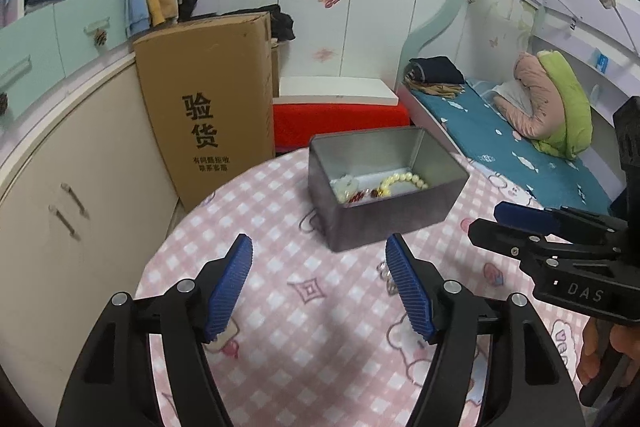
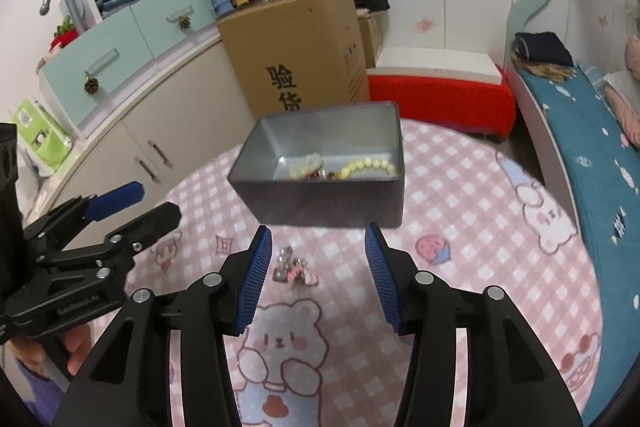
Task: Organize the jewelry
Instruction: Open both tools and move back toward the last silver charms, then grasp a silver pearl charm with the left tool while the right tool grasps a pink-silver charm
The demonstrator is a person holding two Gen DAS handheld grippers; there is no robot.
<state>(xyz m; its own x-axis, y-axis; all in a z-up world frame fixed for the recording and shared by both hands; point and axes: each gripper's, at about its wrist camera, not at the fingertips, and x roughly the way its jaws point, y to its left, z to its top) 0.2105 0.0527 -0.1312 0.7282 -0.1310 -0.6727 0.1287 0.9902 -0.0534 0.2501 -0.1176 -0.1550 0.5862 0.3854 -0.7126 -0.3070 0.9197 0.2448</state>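
Jewelry still loose, a small silver-and-pink trinket [image 2: 294, 269], lies on the pink checked counter [image 2: 460, 195] between the right gripper [image 2: 316, 247]'s released, empty jaws. The left gripper [image 1: 320, 259] also hangs released and empty. Just beyond stands the metal tin [image 2: 320, 199], holding a pearl bracelet [image 2: 368, 165]. Best to drop low and pinch the trinket's middle, not drag it.

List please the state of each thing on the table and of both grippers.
Metal tin: lid off, upright.
Pearl bracelet: lying inside the tin.
Small charm piece: lying on the tablecloth, outside the tin.
Left gripper: jaws open, holding nothing.
Right gripper: jaws open, holding nothing.
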